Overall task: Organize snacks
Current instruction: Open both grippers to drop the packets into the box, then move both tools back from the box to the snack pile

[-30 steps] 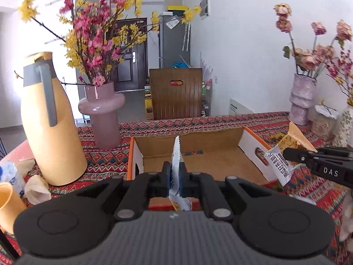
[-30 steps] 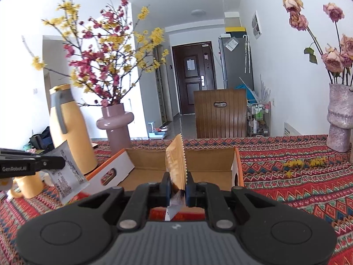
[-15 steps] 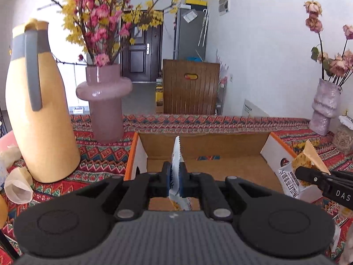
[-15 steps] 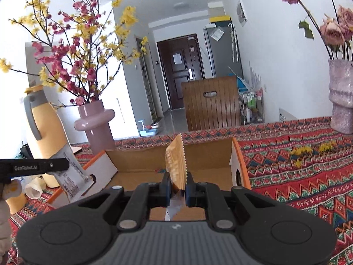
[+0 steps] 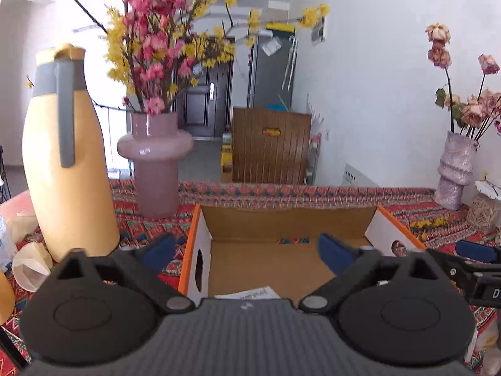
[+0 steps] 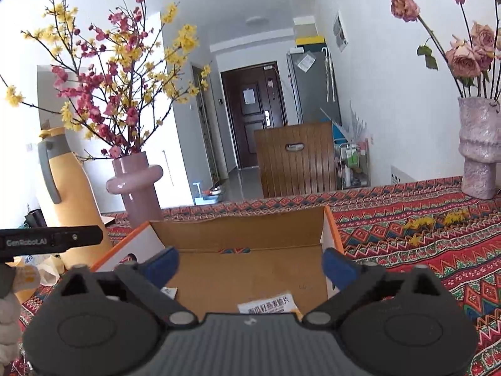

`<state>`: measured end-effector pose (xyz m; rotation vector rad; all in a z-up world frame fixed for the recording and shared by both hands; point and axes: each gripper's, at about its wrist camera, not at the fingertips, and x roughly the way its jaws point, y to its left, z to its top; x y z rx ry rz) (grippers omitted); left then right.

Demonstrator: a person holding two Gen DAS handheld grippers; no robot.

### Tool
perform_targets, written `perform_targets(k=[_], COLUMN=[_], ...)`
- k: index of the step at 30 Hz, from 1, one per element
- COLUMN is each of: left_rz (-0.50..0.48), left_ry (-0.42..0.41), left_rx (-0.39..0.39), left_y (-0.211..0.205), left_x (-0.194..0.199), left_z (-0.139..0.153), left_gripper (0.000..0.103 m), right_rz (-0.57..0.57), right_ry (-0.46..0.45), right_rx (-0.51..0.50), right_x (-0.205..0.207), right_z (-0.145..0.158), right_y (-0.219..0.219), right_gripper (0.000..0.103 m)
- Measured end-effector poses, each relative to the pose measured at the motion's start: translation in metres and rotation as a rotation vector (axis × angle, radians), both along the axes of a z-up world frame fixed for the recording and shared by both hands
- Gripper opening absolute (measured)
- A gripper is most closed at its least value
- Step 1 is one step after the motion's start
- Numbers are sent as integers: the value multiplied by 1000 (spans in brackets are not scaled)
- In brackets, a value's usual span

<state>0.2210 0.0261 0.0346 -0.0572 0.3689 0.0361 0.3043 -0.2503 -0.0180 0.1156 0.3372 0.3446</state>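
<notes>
Both packets have dropped from our opening, now empty grippers [image 5: 247,252] [image 6: 249,264] into the cardboard box [image 6: 238,235]; one snack packet [image 6: 267,304] lies on its floor, on the patterned tablecloth [image 6: 422,250].

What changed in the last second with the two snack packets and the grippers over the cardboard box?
Both grippers let go: the left gripper and right gripper jaws are opening, and the white printed snack packets now lie inside the orange-edged cardboard box. The yellow jug and pink glass vase stayed put.
</notes>
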Motion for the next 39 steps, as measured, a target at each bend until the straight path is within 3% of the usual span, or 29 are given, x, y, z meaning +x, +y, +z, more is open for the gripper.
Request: perform_targets(k=[11,22,31,39], left_rz=[11,22,24,25], left_ry=[-30,-13,55,88], left_rx=[25,44,47,49], left_y=[-10,4,19,28], left_x=[-12,-53,-85,-117], left_z=[14,32,15,-1], left_gripper=[103,103,103,103], right_rz=[-10,6,83,77], right_ry=[-32,-31,90,185], right_rx=[7,-20,-107,-157], right_x=[-11,-37,-87,-124], right_z=[11,34,10,-17], right_y=[-7,-9,-9,-4], right_gripper=[103,103,103,103])
